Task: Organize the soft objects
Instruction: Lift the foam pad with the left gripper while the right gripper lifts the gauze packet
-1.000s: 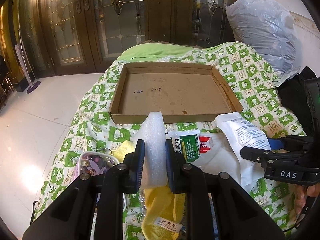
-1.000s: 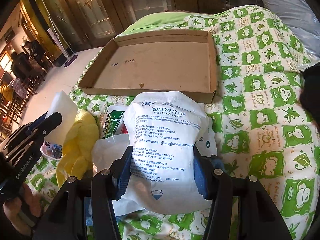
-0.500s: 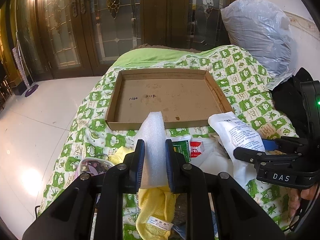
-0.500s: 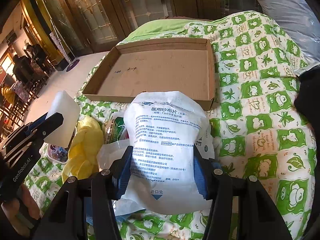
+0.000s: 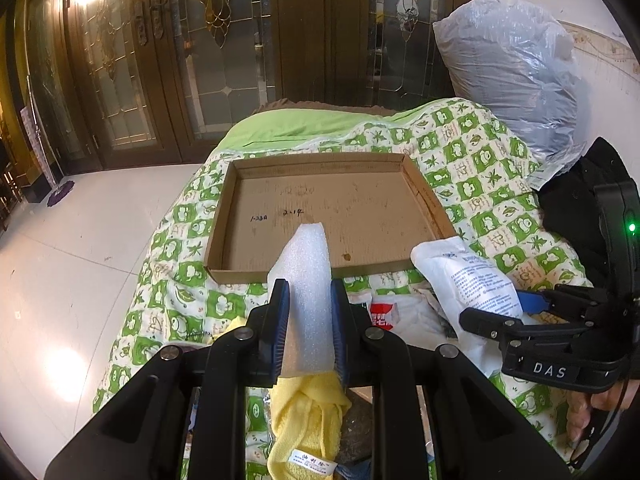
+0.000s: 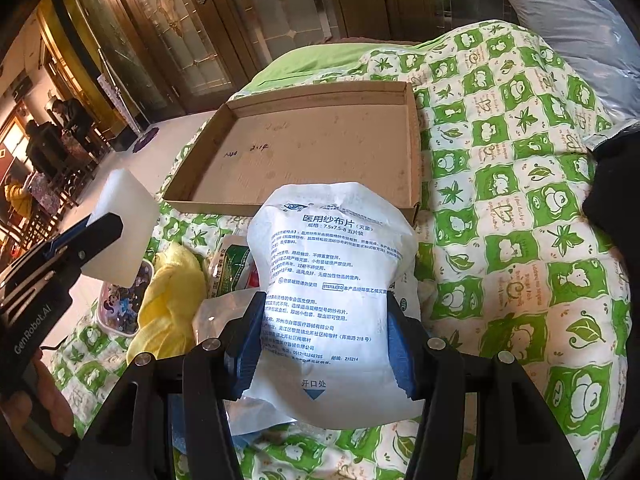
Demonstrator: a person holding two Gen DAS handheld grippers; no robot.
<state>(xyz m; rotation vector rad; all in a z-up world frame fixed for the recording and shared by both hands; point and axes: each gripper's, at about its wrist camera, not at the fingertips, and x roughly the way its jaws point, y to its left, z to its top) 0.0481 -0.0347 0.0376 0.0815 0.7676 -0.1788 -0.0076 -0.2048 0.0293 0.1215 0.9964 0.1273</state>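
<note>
Dark wooden doors (image 5: 224,60) with leaded glass panels along the far wall. Pale glossy tiled floor (image 5: 72,256) to the left. Large grey plastic bag (image 5: 508,64), stuffed full, propped against a white wall. Black cloth (image 5: 576,196) just below the bag. Seated people (image 6: 44,148) in a distant side room.

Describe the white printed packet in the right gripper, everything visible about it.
The white packet is a soft, puffy plastic pouch, printed on its front with blue and black Chinese text and a blue arrow near its lower end. It stands roughly upright, pinched at its sides by the right gripper, clear of the green patterned quilt, just in front of the cardboard tray.
</note>
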